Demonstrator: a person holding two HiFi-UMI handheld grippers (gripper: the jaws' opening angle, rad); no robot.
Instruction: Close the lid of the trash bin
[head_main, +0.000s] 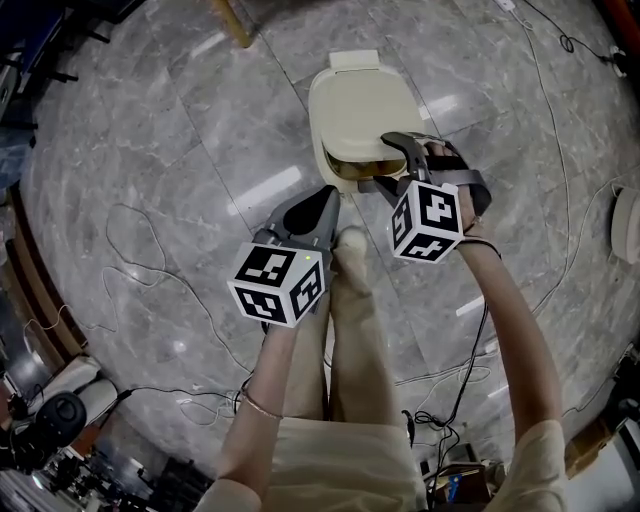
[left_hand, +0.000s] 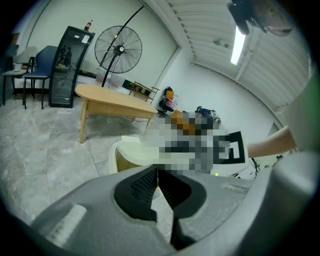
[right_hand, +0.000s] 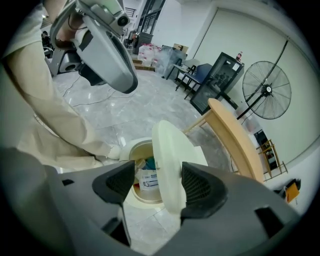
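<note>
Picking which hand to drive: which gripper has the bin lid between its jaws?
The right gripper: its open jaws straddle the raised lid; the left gripper is shut and empty.

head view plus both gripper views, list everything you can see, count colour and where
trash bin: one, cream, on the floor by the person's foot
lid: one, cream, raised, edge between the right gripper's jaws
rubbish: several pieces, mixed colours, inside the bin
floor: grey marbled tiles
cables: several, dark, on the floor
table: one, light wood, behind the bin
fan: one, black, behind the table
cabinet: one, black, by the far wall
chair: at least one, blue, left of the cabinet
leg: beige trousers, between the grippers
left gripper: grey, jaws together, empty
right gripper: grey, jaws apart around the lid
</note>
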